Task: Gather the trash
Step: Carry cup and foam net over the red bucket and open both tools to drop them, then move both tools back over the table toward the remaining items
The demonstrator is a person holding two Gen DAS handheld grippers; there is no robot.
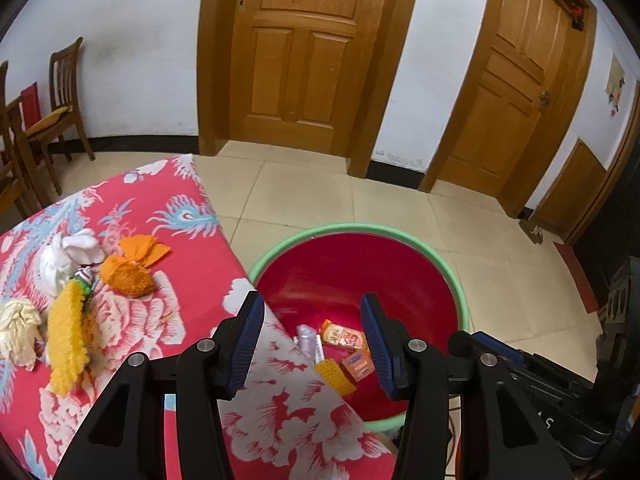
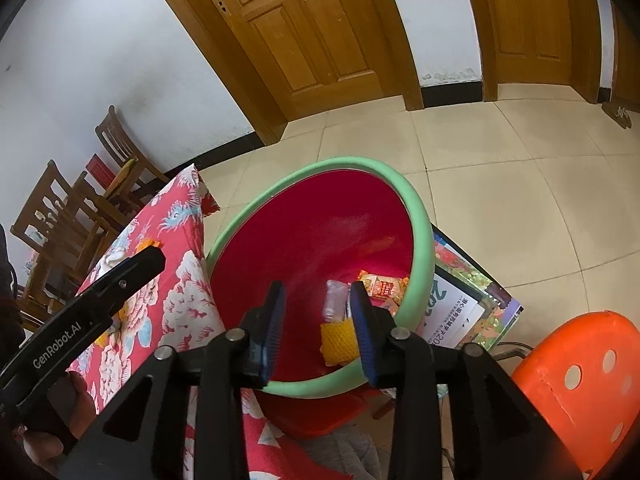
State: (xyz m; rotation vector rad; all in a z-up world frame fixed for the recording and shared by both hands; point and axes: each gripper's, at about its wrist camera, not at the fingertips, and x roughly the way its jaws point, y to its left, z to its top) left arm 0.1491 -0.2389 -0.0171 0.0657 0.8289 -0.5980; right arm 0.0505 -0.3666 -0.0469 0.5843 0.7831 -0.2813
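White walls (image 1: 140, 40), wooden doors (image 1: 304, 52), beige tiled floor (image 1: 400, 208), wooden chairs (image 1: 64, 96)

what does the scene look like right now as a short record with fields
bin: round red basin with green rim, on the tiled floor beside the table
in bin: orange snack packet, small orange box, yellow foam net, clear plastic wrapper
on table: red floral tablecloth with orange mesh bag, white crumpled tissue, long yellow foam net, cream crumpled paper
left claw: open, empty
right claw: open, empty, over the bin
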